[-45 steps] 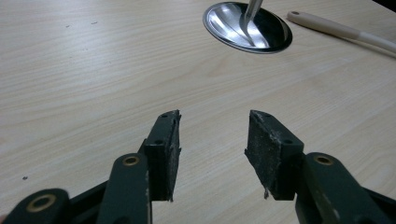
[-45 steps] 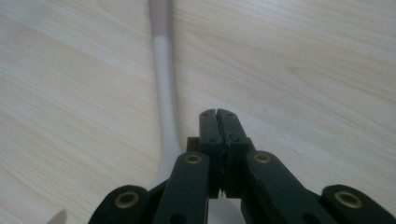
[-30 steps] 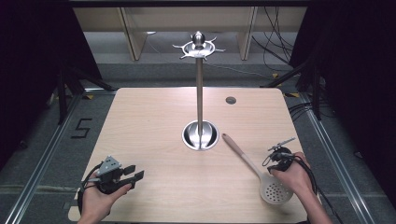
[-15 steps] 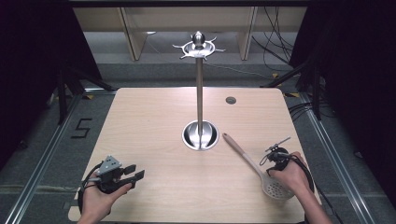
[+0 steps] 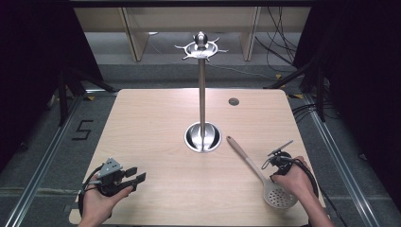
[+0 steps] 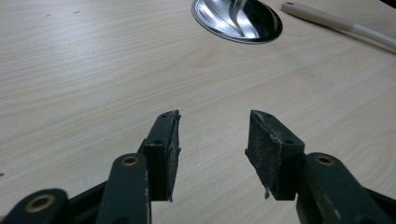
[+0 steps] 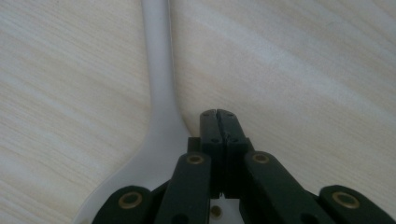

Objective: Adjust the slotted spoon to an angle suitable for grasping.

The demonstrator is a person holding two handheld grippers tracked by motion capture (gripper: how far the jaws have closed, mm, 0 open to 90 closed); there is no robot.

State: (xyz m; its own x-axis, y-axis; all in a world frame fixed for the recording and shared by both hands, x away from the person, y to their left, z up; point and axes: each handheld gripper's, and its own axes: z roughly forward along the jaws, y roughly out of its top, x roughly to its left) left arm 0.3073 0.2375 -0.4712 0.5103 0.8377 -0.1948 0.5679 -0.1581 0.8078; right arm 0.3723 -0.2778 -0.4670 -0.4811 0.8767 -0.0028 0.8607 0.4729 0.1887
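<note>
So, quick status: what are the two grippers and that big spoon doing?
Left gripper open, nothing between its jaws. Right gripper shut, over the slotted spoon's neck, gripping nothing. Stand well apart.

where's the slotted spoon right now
In the high view the white perforated skimmer spoon with a beige handle lies flat on the wooden table at its right front, handle angled toward the steel stand's round base, bowl beside the shut right gripper.

A tall metal stand (image 5: 202, 94) rises mid-table (image 5: 151, 118), near a small dark hole (image 5: 233, 101).
</note>
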